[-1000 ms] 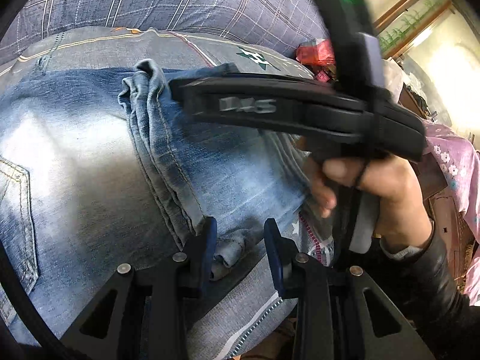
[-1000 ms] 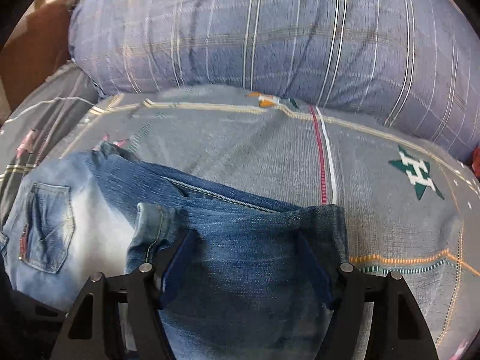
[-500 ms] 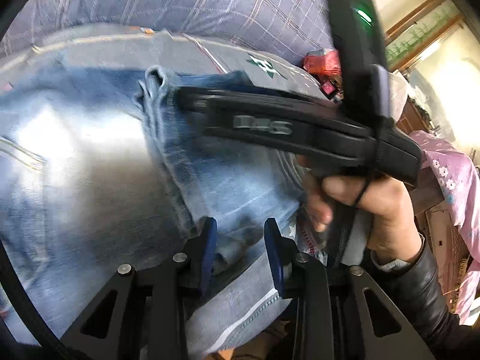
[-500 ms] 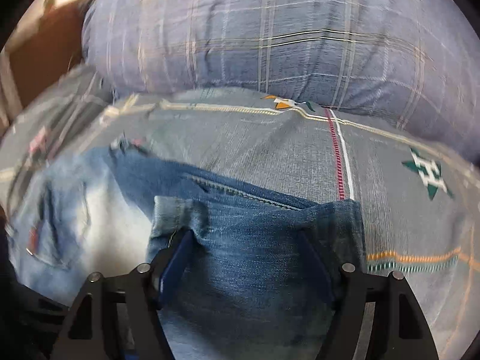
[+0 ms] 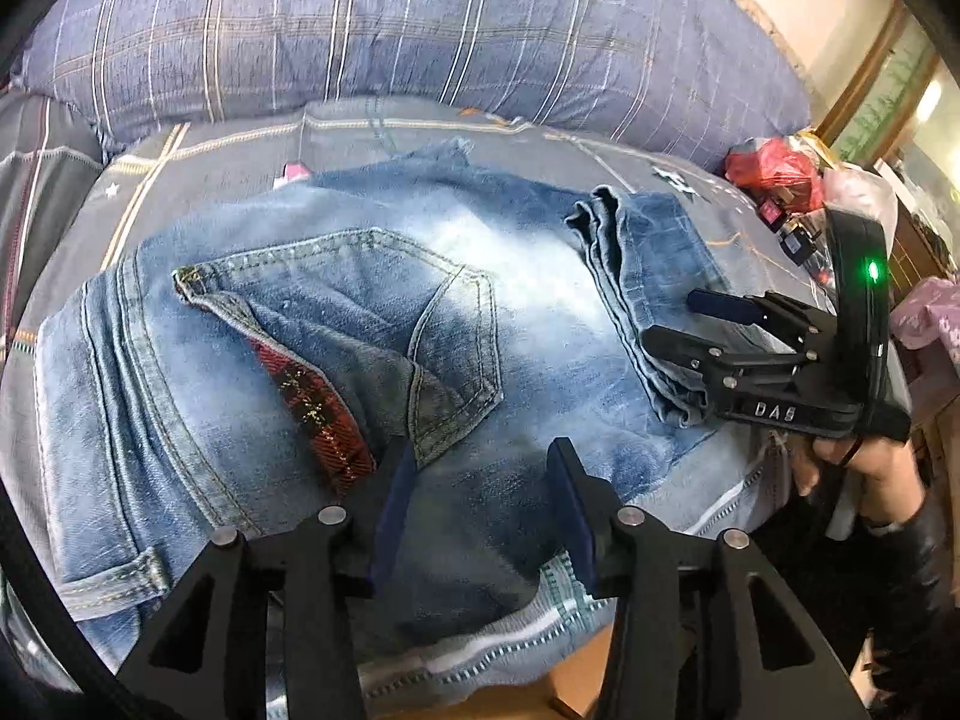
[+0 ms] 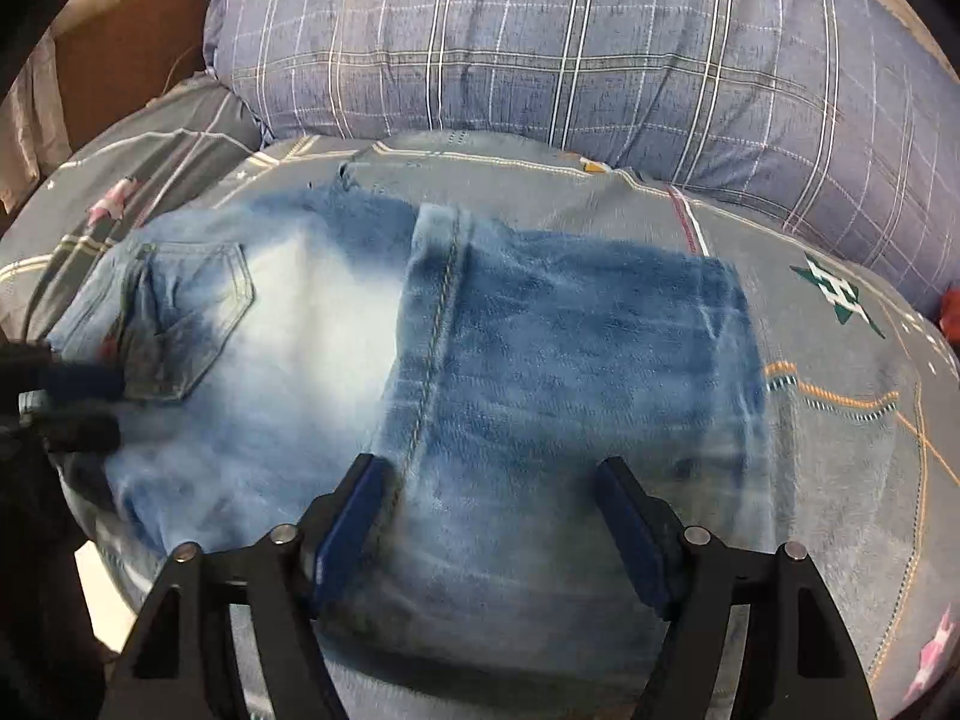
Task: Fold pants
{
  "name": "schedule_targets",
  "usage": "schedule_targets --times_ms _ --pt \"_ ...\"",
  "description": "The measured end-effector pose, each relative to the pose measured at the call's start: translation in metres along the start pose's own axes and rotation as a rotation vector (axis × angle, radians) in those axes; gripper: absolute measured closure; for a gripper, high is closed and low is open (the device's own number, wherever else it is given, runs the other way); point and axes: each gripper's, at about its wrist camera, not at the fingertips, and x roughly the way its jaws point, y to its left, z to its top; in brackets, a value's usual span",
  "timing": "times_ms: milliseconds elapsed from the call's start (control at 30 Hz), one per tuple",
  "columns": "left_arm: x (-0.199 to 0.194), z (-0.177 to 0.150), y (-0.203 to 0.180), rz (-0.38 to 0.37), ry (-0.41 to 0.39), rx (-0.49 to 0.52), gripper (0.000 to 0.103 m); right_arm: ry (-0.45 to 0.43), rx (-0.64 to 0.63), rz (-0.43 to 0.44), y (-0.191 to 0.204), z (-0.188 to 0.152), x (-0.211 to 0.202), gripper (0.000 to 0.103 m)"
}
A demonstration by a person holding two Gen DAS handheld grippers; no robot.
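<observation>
Blue jeans [image 5: 336, 324] lie folded on the bed, back pocket [image 5: 432, 312] up, with a red plaid lining [image 5: 318, 408] showing. The leg cuffs [image 5: 606, 222] are laid over the seat part. My left gripper [image 5: 480, 504] hovers over the denim near the pocket; its jaws are opening and the pads hold nothing. My right gripper [image 6: 492, 516] stands open, wide over the folded leg [image 6: 570, 360], with flat denim below it and no grip. In the left wrist view the right gripper [image 5: 702, 324] sits at the cuff end, held by a hand [image 5: 852, 468].
A grey patterned sheet [image 6: 840, 450] covers the bed. A bulky blue plaid duvet [image 5: 420, 24] lies along the far side. A red bag and small clutter [image 5: 774, 171] sit beyond the bed's right end. The bed's near edge runs just below the grippers.
My left gripper let go of the bunched denim fold, widened its jaws and swung left toward the back pocket. My right gripper drew back a little, so more of the folded leg shows.
</observation>
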Motion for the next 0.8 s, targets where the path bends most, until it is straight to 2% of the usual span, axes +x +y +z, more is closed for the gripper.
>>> schedule_targets --times_ms 67,133,200,267,333,467,600,700,800 --pt "0.0 -0.001 -0.004 0.024 -0.009 0.021 0.054 0.015 0.031 0.002 -0.002 0.003 0.0 0.026" --pt "-0.001 0.004 -0.007 0.012 -0.002 0.017 0.052 0.002 0.055 -0.017 0.001 0.004 -0.005 0.026" --pt "-0.014 0.01 0.001 -0.011 -0.015 -0.019 0.052 -0.044 0.053 -0.008 0.012 0.002 -0.018 0.026" --pt "-0.025 0.017 0.014 -0.004 -0.032 -0.075 0.051 -0.095 0.027 0.019 0.029 0.0 -0.033 0.026" --pt "-0.04 0.022 0.04 0.026 -0.038 -0.144 0.042 -0.137 0.006 0.054 0.046 -0.001 -0.046 0.026" --pt "-0.065 0.026 0.083 0.102 -0.09 -0.228 0.041 -0.186 -0.025 0.181 0.088 0.0 -0.061 0.025" --pt "-0.068 0.022 0.124 0.158 -0.091 -0.304 0.039 -0.22 -0.111 0.341 0.143 -0.001 -0.067 0.025" --pt "-0.059 0.019 0.147 0.185 -0.067 -0.344 0.039 -0.215 -0.223 0.367 0.189 -0.005 -0.064 0.025" --pt "-0.05 0.02 0.159 0.156 -0.052 -0.376 0.039 -0.19 -0.3 0.399 0.225 -0.009 -0.06 0.026"
